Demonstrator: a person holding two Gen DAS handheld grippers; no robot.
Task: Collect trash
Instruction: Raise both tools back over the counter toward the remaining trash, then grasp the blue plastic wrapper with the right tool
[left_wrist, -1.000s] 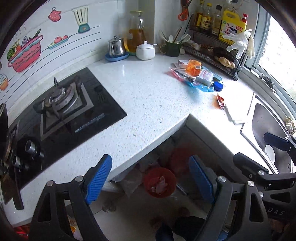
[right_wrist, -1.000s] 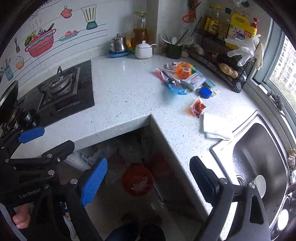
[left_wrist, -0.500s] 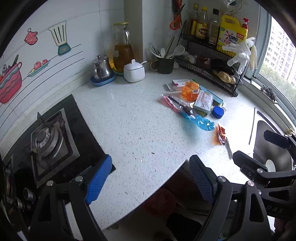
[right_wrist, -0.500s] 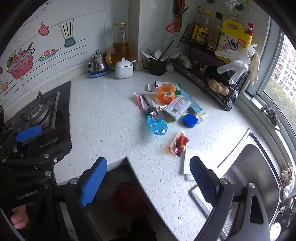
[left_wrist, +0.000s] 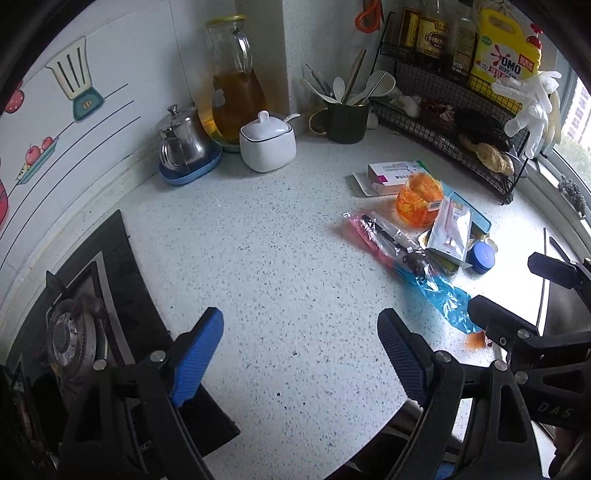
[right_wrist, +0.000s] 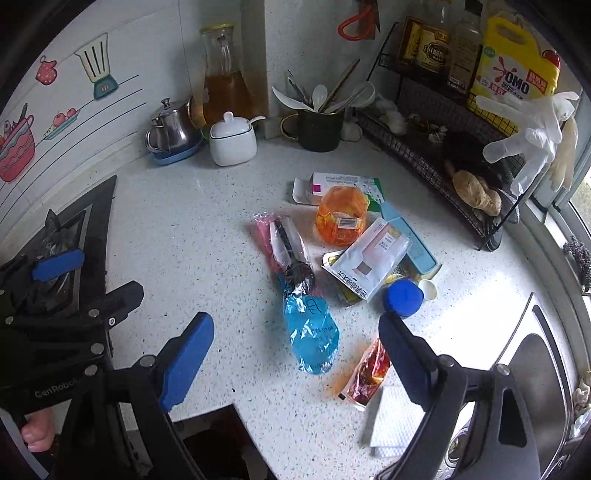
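Observation:
A pile of trash lies on the white speckled counter (right_wrist: 192, 206): a blue and pink plastic wrapper (right_wrist: 310, 332) (left_wrist: 439, 291), an orange plastic cup (right_wrist: 341, 218) (left_wrist: 419, 199), a white pouch (right_wrist: 373, 262) (left_wrist: 450, 229), a blue lid (right_wrist: 404, 297) (left_wrist: 482, 256), a small box (right_wrist: 332, 182) (left_wrist: 391, 173) and a red sauce packet (right_wrist: 369, 373). My right gripper (right_wrist: 295, 362) is open and empty, just short of the blue wrapper. My left gripper (left_wrist: 301, 354) is open and empty over bare counter, left of the pile.
A gas stove (left_wrist: 74, 332) is at the left. A kettle (left_wrist: 183, 142), glass jug (left_wrist: 236, 85), white sugar pot (left_wrist: 267, 142) and utensil cup (left_wrist: 345, 120) line the back wall. A wire rack (right_wrist: 461, 147) with bottles stands back right. The sink (right_wrist: 532, 373) is at the right.
Both grippers have moved up and forward from over the floor bin to above the counter, closing on the trash pile. Both stay open.

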